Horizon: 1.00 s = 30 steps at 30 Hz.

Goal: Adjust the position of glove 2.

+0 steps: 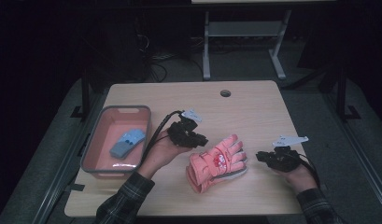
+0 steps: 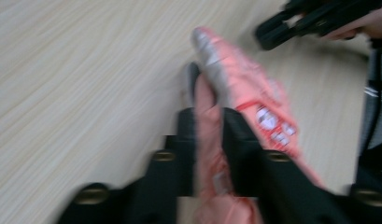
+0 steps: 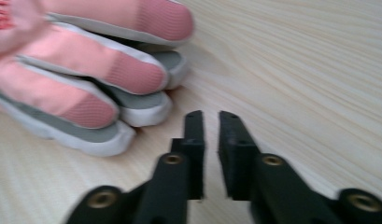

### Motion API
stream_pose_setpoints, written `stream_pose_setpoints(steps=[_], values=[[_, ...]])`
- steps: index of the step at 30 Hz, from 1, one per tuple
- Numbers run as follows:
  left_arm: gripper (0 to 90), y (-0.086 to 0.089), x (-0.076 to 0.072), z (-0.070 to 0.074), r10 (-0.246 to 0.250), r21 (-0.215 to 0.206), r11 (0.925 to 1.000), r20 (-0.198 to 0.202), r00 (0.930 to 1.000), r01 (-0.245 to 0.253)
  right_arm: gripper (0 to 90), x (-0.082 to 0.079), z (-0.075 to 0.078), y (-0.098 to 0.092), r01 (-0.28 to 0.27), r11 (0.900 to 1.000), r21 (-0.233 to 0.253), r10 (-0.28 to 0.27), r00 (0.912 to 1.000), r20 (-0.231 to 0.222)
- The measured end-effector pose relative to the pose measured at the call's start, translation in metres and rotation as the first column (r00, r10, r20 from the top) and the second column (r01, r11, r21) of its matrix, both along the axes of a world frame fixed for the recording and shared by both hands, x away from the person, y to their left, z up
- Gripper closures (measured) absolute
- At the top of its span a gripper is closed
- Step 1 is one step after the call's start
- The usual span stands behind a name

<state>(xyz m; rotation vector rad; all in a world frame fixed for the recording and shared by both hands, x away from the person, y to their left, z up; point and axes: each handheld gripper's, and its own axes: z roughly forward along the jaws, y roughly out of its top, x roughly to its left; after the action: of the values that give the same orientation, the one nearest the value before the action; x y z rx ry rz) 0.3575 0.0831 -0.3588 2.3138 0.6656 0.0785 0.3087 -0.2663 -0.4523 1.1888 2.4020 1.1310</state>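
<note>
On the wooden table (image 1: pixel 254 107) a grey bin (image 1: pixel 91 148) is noted at left, its blue contents (image 1: pixel 127 142) indistinct; the pink glove (image 1: pixel 216 161) at centre is clamped by the blurred left gripper (image 2: pixel 208 126); the right gripper (image 3: pixel 210 122), empty, is nearly closed.
</note>
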Motion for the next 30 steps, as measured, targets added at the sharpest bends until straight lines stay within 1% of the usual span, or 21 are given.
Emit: stream_pose_setpoints(steps=[1,2,4,6,8,9,10,11,12,13,14,15,16,20,23,24,25,28,29,30], values=[[89.4,0.003,0.0,-0.002,0.014,0.011,0.9998,0.004,0.9999,-0.014,86.8,-0.001,0.002,0.002,-0.014,1.0,-0.001,0.014,0.9999,0.0],[89.7,0.005,0.0,-0.004,0.03,0.007,0.9995,-0.001,0.9996,-0.03,88.9,-0.002,0.003,0.004,-0.02,1.0,0.002,0.02,0.9998,-0.002],[89.8,0.009,0.001,-0.011,0.05,0.051,0.9974,0.006,0.9987,-0.051,89.7,-0.004,0.006,0.007,-0.037,0.999,0.011,0.037,0.9993,-0.007],[89.8,0.011,0.001,-0.02,0.064,0.063,0.996,-0.008,0.9979,-0.063,89.8,-0.006,0.009,0.01,-0.057,0.998,0.007,0.057,0.9984,0.0],[89.8,0.011,0.001,-0.029,0.07,0.083,0.9942,-0.021,0.9974,-0.068,89.8,-0.009,0.011,0.015,-0.074,0.997,0.013,0.073,0.9972,0.013],[89.8,0.011,0.001,-0.029,0.07,0.083,0.9942,-0.021,0.9974,-0.068,89.8,-0.009,0.011,0.015,-0.074,0.997,0.013,0.073,0.9972,0.013],[89.8,0.011,-0.001,-0.04,0.067,0.098,0.9932,-0.038,0.997,-0.063,89.9,-0.011,0.014,0.019,-0.088,0.996,0.021,0.088,0.996,0.013],[89.8,0.011,-0.001,-0.043,0.06,0.104,0.993,-0.046,0.9971,-0.055,90.0,-0.012,0.015,0.02,-0.089,0.996,0.025,0.089,0.9959,0.011],[89.8,0.011,-0.003,-0.047,0.066,0.097,0.9934,-0.055,0.9963,-0.061,90.0,-0.012,0.016,0.021,-0.099,0.995,0.022,0.098,0.995,0.016],[89.8,0.011,-0.005,-0.05,0.054,0.109,0.9929,-0.065,0.9964,-0.047,90.0,-0.012,0.016,0.022,-0.101,0.995,0.025,0.1,0.9949,0.012],[89.8,0.011,-0.006,-0.051,0.054,0.108,0.9931,-0.069,0.9961,-0.047,90.0,-0.013,0.017,0.024,-0.108,0.994,0.022,0.107,0.9941,0.015],[89.8,0.013,-0.007,-0.053,0.045,0.11,0.9933,-0.076,0.9961,-0.037,90.0,-0.013,0.017,0.025,-0.111,0.994,0.022,0.111,0.9937,0.018],[89.8,0.013,-0.01,-0.054,0.048,0.097,0.9945,-0.081,0.9955,-0.04,90.0,-0.013,0.017,0.026,-0.107,0.994,0.018,0.106,0.9943,0.009],[89.8,0.016,-0.021,-0.055,0.019,0.089,0.996,-0.106,0.9942,-0.01,90.0,-0.013,0.017,0.028,-0.102,0.995,0.014,0.102,0.9946,0.019],[89.8,0.017,-0.028,-0.058,0.004,0.082,0.9966,-0.111,0.9938,0.006,90.0,-0.013,0.017,0.03,-0.103,0.995,0.014,0.103,0.9944,0.022],[89.8,0.017,-0.03,-0.059,0.003,0.077,0.997,-0.119,0.9928,0.007,90.0,-0.013,0.017,0.03,-0.106,0.994,0.014,0.106,0.9941,0.022],[89.8,0.017,-0.034,-0.06,0.003,0.063,0.998,-0.132,0.9913,0.005,90.0,-0.013,0.018,0.031,-0.107,0.994,0.014,0.107,0.994,0.022],[89.8,0.017,-0.042,-0.061,-0.021,0.059,0.9978,-0.134,0.9907,0.029,89.9,-0.012,0.019,0.033,-0.117,0.993,0.033,0.116,0.993,0.023],[89.8,0.016,-0.044,-0.062,-0.021,0.049,0.9984,-0.14,0.9899,0.028,89.9,-0.012,0.021,0.034,-0.12,0.992,0.04,0.119,0.9926,0.021],[89.8,0.016,-0.047,-0.062,-0.027,0.049,0.9982,-0.141,0.9897,0.034,89.9,-0.013,0.022,0.036,-0.121,0.992,0.045,0.121,0.9925,0.018]])
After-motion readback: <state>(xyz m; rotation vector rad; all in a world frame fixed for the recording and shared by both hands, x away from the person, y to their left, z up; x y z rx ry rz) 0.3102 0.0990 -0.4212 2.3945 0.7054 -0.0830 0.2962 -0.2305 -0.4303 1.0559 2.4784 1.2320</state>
